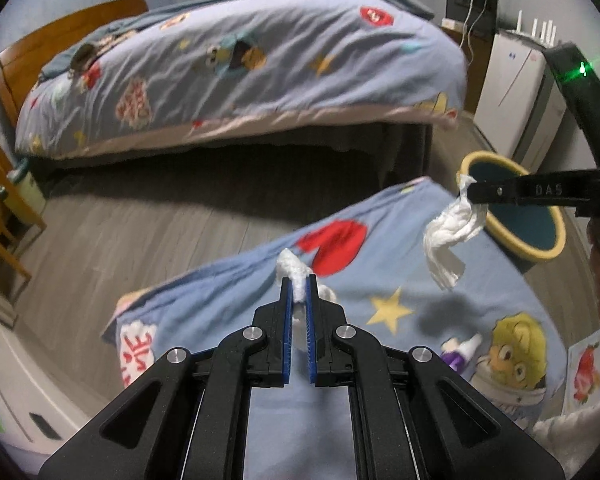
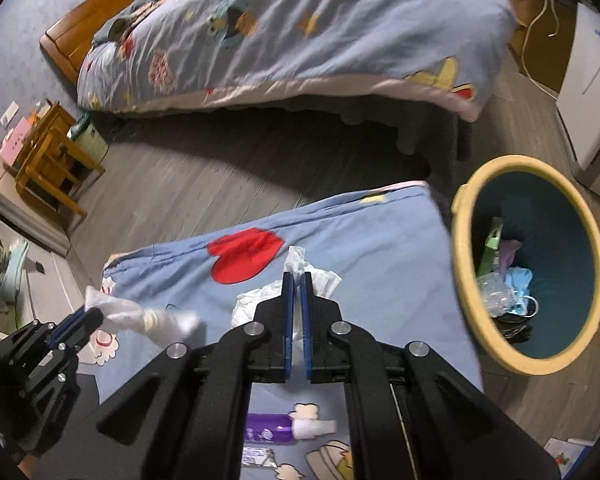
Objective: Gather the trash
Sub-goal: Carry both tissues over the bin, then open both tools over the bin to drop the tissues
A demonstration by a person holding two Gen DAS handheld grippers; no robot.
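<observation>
While both tools hang above it, a blue quilt [image 2: 380, 248] printed with a red heart [image 2: 244, 255], a yellow star [image 1: 390, 309] and cartoon figures covers the near bed, its far edge ending over a grey plank floor [image 2: 188, 184]. Across that strip of floor stands a second bed [image 1: 236, 76] under a like quilt, with a wooden headboard [image 1: 16, 60] at the left and a dark gap beneath it. The walls are pale grey.

The left tool [image 1: 299, 292] is clenched on a wad of white tissue [image 1: 294, 270], which sticks out past its blue pads [image 1: 287, 320]. The right tool [image 2: 296, 280] is clenched on a second tissue [image 2: 326, 278]; from the left wrist this one [image 1: 450, 232] dangles in a long crumpled strip, clear of the quilt and in front of the bin.

The bin [image 2: 466, 280], yellow-rimmed and teal inside, stands on the floor just beside the near bed's right corner, and already holds clear plastic, blue cloth and a green scrap. A purple bottle [image 2: 270, 427] with a white cap lies on the quilt near the right tool's base.

At the left are a wooden stool [image 2: 50, 152] and a pale container [image 2: 90, 138]; at the right a white cabinet [image 1: 516, 92] and a hanging cord [image 1: 474, 12]. A picture card [image 1: 584, 372] lies at the right edge.
</observation>
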